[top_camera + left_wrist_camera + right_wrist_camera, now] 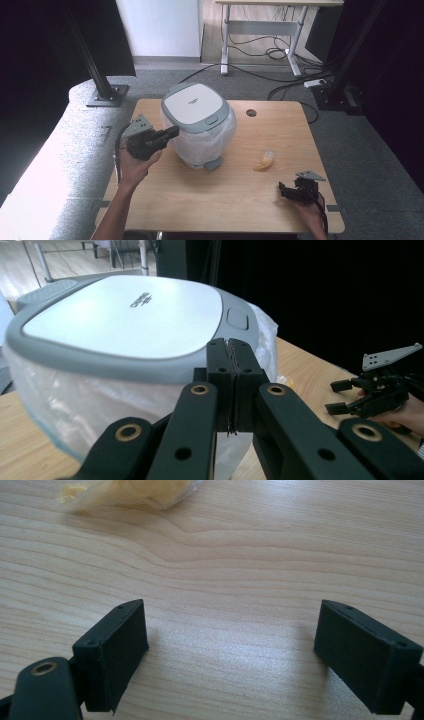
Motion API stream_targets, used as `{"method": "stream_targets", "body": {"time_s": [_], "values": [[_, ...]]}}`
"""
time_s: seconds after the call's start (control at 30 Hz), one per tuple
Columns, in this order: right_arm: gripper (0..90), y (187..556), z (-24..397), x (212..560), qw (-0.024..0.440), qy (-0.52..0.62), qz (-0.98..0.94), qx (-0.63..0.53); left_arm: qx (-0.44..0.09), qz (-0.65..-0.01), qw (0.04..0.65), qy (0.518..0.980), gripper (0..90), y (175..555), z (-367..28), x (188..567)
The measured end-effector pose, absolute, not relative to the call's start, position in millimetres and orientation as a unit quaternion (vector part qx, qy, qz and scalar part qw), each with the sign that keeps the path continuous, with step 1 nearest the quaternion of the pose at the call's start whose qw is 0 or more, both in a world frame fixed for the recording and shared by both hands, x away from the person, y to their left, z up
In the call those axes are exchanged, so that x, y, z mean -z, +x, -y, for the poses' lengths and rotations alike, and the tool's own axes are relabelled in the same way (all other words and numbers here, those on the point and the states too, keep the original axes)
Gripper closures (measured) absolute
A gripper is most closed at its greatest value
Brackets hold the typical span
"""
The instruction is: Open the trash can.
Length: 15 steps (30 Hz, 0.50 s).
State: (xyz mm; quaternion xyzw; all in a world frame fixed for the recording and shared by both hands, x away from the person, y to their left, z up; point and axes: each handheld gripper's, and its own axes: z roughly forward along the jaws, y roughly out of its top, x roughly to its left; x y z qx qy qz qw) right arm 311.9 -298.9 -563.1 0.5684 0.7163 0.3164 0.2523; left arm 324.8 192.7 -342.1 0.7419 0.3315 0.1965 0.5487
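Right gripper [289, 192] low over counter [240, 195], fingers wide, near yellow packet [265, 159]. Left gripper [231, 385] fingers pressed together beside lidded bin [198, 122].

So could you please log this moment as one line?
left hand-held gripper: shut, at bin rim | right hand-held gripper: open, over table | yellow packet: untouched

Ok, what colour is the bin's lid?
The lid is white on top with a grey rim, clearest in the left gripper view.
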Motion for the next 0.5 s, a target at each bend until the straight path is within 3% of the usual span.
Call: {"method": "stream_targets", "body": {"time_s": [0.5], "values": [[13.1, 311.8, 298.7, 562.9, 0.251, 0.569, -0.716, -0.316, -0.188, -0.319, 0.549, 0.749, 88.9, 345.1, -164.5, 333.4]]}}
